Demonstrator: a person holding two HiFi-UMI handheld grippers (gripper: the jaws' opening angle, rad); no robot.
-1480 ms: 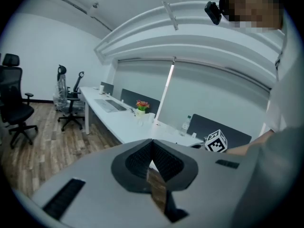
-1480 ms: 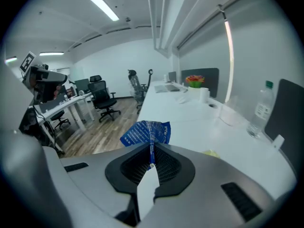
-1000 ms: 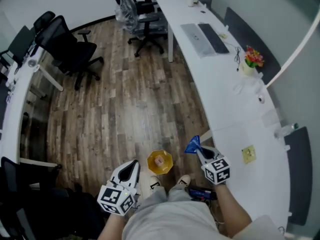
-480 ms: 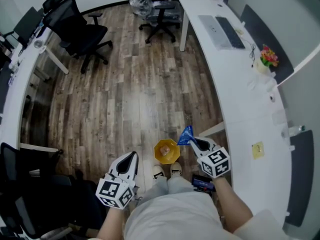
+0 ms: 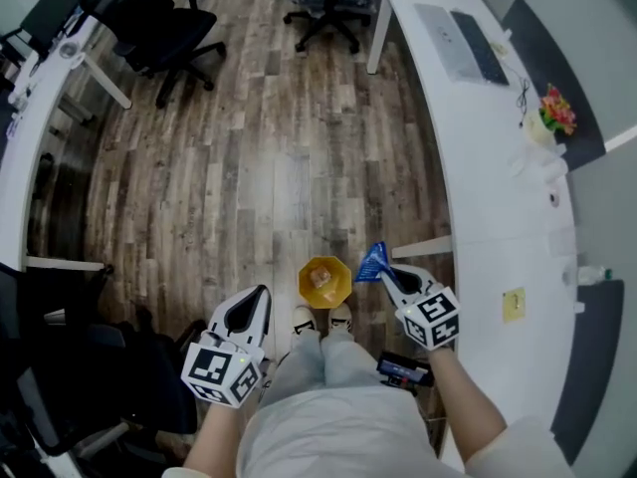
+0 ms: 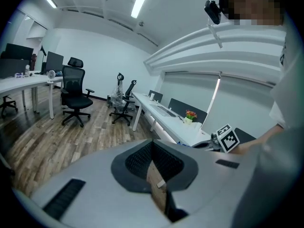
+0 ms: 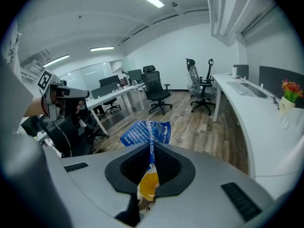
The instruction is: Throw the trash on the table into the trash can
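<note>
A small yellow trash can stands on the wood floor just ahead of the person's shoes, with something pale inside it. My right gripper is shut on a blue printed wrapper, which hangs just right of the can's rim in the head view. In the right gripper view the wrapper fans out beyond the right gripper, and a yellow part of it is pinched between the pads. My left gripper hovers left of the can. In its own view the left gripper shows jaws together and nothing held.
A long white desk runs along the right, carrying a keyboard, flowers and a yellow note. Black office chairs stand at the back. Another white desk lines the left side.
The person has stepped up to the yellow can, which now sits at the shoes. My right gripper has carried the wrapper away from the desk to beside the can's rim. Both grippers sank a little.
</note>
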